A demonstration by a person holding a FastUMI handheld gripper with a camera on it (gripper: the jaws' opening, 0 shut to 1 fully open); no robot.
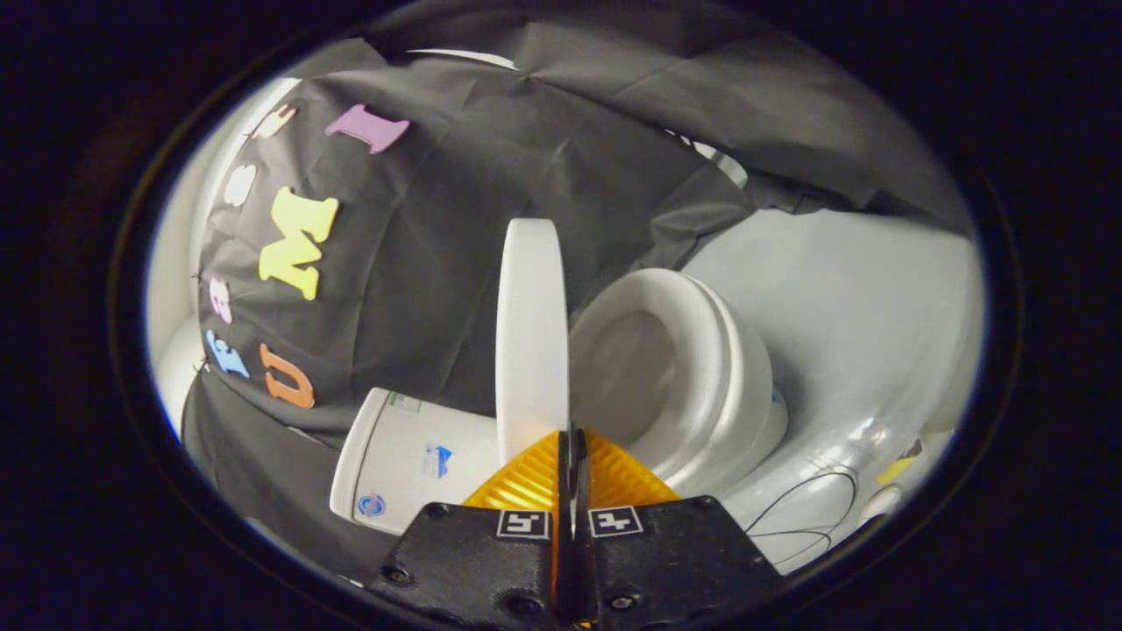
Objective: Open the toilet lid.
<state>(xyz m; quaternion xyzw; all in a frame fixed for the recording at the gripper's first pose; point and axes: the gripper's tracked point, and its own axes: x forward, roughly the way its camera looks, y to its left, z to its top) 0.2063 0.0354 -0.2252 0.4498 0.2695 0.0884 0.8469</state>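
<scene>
Now: gripper [571, 438] clamps the toilet lid [531, 333] edge, frame centre, lid raised.
Orange fingers [526, 480] are pinched nearly together on the thin rim (shallow bite). Slip risk: lid drops back onto seat [692, 377], right of it; tank [412, 460] sits lower left.

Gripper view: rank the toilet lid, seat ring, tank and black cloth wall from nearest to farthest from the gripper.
1. Toilet lid: edge-on at the tips of the gripper, fingers closed together.
2. Seat ring: just beyond, to the lid's right.
3. Tank: behind the lid, to its left.
4. Black cloth wall: farthest back.
</scene>
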